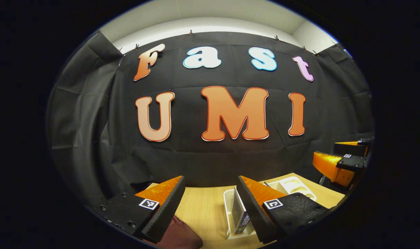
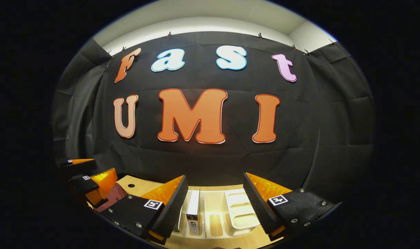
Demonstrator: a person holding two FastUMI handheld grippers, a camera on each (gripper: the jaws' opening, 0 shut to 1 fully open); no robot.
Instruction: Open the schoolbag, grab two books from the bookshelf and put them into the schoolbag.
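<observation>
My left gripper (image 1: 211,180) is open above the wooden table, nothing between its fingers. Under its left finger lies a corner of the maroon schoolbag (image 1: 180,235). Just inside its right finger stands a white bookshelf rack (image 1: 228,207) holding an upright book (image 1: 240,216). My right gripper (image 2: 215,177) is also open and hovers over the same white rack (image 2: 239,211). There a book with a white spine (image 2: 193,211) stands upright close to its left finger. The schoolbag (image 2: 111,195) shows at the lower left, beneath the left gripper (image 2: 104,166).
The light wooden table (image 1: 203,207) runs back to the black cloth wall. A white moulded tray section (image 1: 294,186) lies to the right of the rack. The right gripper (image 1: 324,149) hangs at the far right, above the table's edge.
</observation>
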